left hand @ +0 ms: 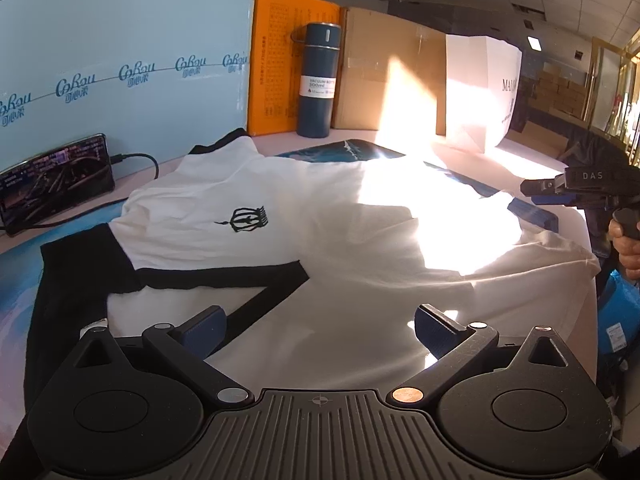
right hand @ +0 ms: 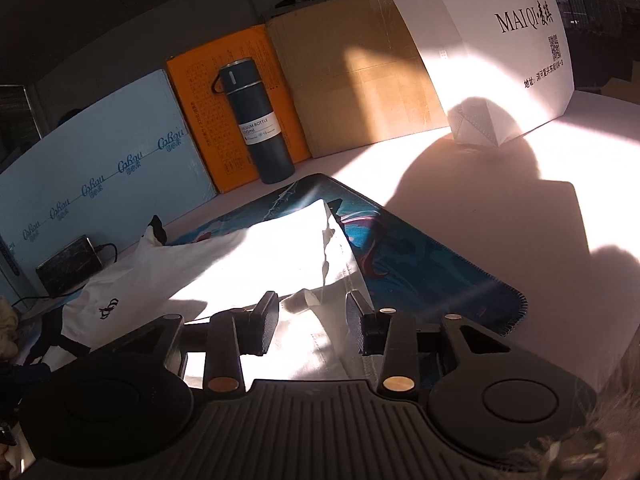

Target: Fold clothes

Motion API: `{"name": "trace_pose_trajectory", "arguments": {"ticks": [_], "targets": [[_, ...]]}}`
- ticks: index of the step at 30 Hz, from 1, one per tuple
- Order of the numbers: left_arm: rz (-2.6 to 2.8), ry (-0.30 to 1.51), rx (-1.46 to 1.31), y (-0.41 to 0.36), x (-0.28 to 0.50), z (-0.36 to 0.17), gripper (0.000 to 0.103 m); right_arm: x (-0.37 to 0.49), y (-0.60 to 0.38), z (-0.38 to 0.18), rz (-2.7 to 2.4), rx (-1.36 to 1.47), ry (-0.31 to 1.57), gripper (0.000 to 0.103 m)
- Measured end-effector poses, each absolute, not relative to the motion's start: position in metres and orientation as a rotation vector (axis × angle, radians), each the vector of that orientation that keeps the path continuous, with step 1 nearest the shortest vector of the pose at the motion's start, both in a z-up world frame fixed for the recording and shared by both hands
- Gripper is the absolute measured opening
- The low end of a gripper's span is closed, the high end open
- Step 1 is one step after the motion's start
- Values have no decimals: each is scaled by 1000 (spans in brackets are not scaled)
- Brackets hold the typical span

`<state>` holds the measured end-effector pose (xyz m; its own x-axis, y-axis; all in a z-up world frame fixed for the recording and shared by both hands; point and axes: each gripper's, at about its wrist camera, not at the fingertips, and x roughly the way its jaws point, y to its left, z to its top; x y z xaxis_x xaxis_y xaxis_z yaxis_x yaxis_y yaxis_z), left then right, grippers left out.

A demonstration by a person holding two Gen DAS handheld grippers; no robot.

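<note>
A: Left wrist view: we see the white T-shirt [left hand: 280, 216] lying on the patterned blue mat [left hand: 344, 148], soft cotton with black trim bands and a small black crest print. Our left gripper [left hand: 320, 326] hovers over the near cloth, blue ribbed pads spread wide, nothing between them.

B: Right wrist view agrees on the shirt [right hand: 256, 264]; its stitched hem edge rises in a fold between the fingers of our right gripper [right hand: 312, 320]. Jaws stand partly apart, the black ribbed pads [right hand: 266, 328] flanking the cloth; we cannot tell if they grip it.

A: Behind, we note a matte dark-blue cylindrical vacuum bottle [left hand: 318, 80] standing upright against an orange box [left hand: 276, 80], beside plain brown cardboard [left hand: 384, 76].

B: Also a white paper bag [right hand: 492, 52], creased at its base, and a glossy phone [left hand: 56, 182] leaning on the pale blue panel [left hand: 120, 60]. Hard sunlight washes out the shirt's middle.
</note>
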<state>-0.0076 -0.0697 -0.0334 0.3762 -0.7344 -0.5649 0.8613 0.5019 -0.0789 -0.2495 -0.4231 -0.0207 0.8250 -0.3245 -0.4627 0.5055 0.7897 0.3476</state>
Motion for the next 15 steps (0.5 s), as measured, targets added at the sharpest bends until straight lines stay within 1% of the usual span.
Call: {"name": "trace_pose_trajectory", "arguments": {"ticks": [2,7,15], "targets": [[-1034,587,249,-70,-8,-34,102,-262,-419,-20,-491,480,381,43],[-1034,586,260,-71,-9,-34,102,-279,-407,-23,-500,456,402,46],[-1034,583,263,-71,-10,-35,102,-261,-396,-40,-463,389,505,46]]}}
